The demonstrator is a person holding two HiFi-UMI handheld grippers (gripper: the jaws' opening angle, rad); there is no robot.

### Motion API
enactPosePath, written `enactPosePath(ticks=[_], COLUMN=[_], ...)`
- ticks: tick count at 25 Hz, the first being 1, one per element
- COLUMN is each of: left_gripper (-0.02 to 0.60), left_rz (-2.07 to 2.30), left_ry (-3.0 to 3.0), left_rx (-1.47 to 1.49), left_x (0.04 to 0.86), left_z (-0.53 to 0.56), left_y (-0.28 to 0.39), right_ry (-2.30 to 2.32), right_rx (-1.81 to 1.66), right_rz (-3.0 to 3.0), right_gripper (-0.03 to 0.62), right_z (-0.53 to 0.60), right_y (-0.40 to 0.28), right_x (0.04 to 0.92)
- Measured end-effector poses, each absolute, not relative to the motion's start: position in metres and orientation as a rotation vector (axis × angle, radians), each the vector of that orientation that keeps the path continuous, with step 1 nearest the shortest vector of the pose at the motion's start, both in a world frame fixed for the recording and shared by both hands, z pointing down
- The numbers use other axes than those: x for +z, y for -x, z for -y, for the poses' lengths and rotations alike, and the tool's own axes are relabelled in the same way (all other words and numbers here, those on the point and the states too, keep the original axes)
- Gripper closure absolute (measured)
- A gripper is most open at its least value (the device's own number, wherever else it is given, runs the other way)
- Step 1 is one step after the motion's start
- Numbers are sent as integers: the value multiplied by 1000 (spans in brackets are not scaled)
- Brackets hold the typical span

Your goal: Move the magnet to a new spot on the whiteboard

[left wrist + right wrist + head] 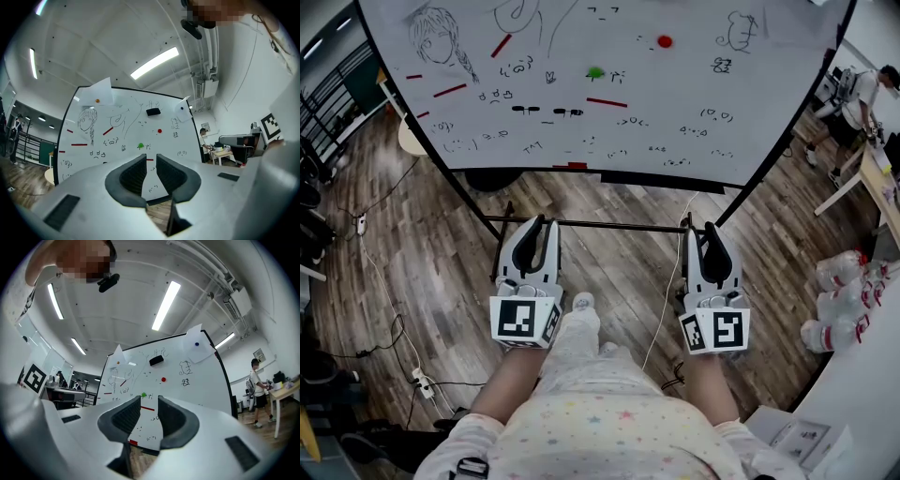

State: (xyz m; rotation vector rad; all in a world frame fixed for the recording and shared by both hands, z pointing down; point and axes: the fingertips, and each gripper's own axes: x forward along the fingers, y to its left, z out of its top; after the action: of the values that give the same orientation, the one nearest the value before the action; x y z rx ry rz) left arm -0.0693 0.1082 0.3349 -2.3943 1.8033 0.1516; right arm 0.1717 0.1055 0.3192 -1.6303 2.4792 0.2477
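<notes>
Jaws on both are parted a little with nothing between them, just board showing through the gap, so the left gripper and the right gripper are both empty. They hang low over the person's legs, well short of the whiteboard and pointing roughly at it.

So as far as I can judge, basically nothing is done yet. The red round magnet sits high on the board, right of centre. The green magnet is a bit lower and to its left (no clue which one is "the" magnet, and the red bars might be magnets too). Neither is being touched. What's left is everything: reach in, pinch one, pull it off, and stick it on a bare patch.
</notes>
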Motion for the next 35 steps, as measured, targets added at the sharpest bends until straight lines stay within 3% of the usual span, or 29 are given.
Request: enactPosePath(ticks=[25,35], left_gripper=[506,453], left_rz=[-1759,-1651], left_ry=[2473,2543], left_rx=[192,166], left_x=[334,335], left_z=[66,141], left_y=[105,117], right_ry=[1708,1782], right_rx=[256,252], right_rz=[-2462,-2417], right_gripper=[474,468], right_z=[51,109], right_y=[-129,-101], right_x=[314,317])
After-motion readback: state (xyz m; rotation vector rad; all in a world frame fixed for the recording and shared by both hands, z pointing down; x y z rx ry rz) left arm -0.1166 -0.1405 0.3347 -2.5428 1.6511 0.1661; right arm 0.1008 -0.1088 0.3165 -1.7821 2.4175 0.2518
